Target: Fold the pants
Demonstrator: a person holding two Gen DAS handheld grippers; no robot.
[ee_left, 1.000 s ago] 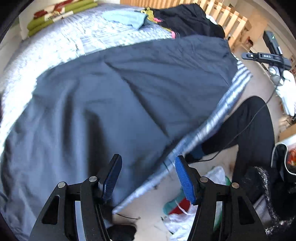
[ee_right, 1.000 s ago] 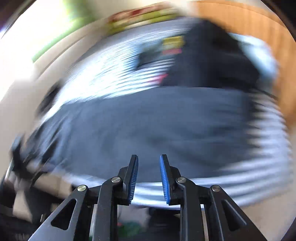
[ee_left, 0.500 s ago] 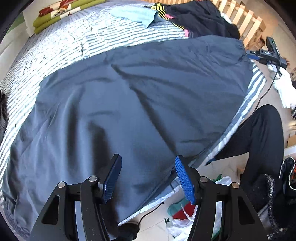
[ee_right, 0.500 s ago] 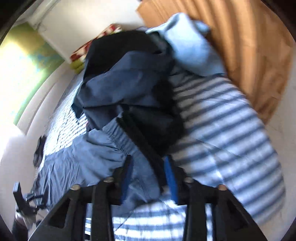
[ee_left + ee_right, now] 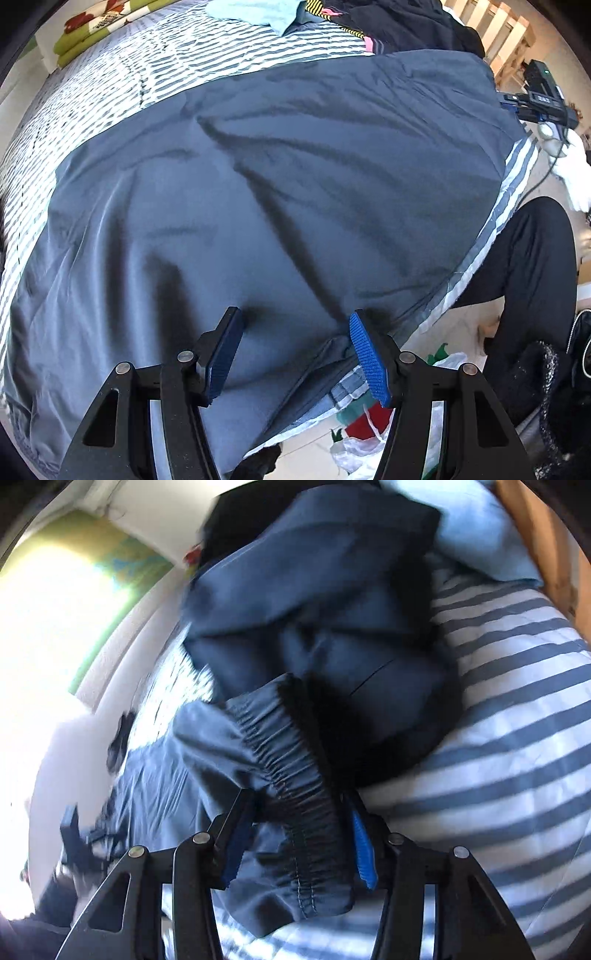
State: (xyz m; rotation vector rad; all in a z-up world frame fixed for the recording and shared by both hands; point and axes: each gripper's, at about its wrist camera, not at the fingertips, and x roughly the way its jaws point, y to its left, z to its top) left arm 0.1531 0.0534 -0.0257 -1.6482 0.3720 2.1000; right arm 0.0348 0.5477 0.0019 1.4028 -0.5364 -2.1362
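Grey-blue pants [image 5: 295, 184] lie spread flat across the striped bed [image 5: 147, 66], reaching to its near edge. My left gripper [image 5: 293, 317] hovers open over the pants' near hem at the bed edge, with cloth below the fingers and nothing pinched. In the right wrist view the pants' gathered elastic waistband [image 5: 291, 775] runs between the fingers of my right gripper [image 5: 297, 801]. That gripper stands open astride the waistband, and the view is slightly blurred.
A heap of dark clothes [image 5: 406, 18] and a light blue garment [image 5: 258, 11] lie at the far side of the bed, beside a wooden slatted frame [image 5: 491, 29]. A person's black-trousered leg [image 5: 535, 266] and plastic bags [image 5: 362, 435] are on the floor beside the bed.
My left gripper has come down closer to the pants' near edge. My right gripper swung across the bed to the waistband end and its jaws widened around the elastic.
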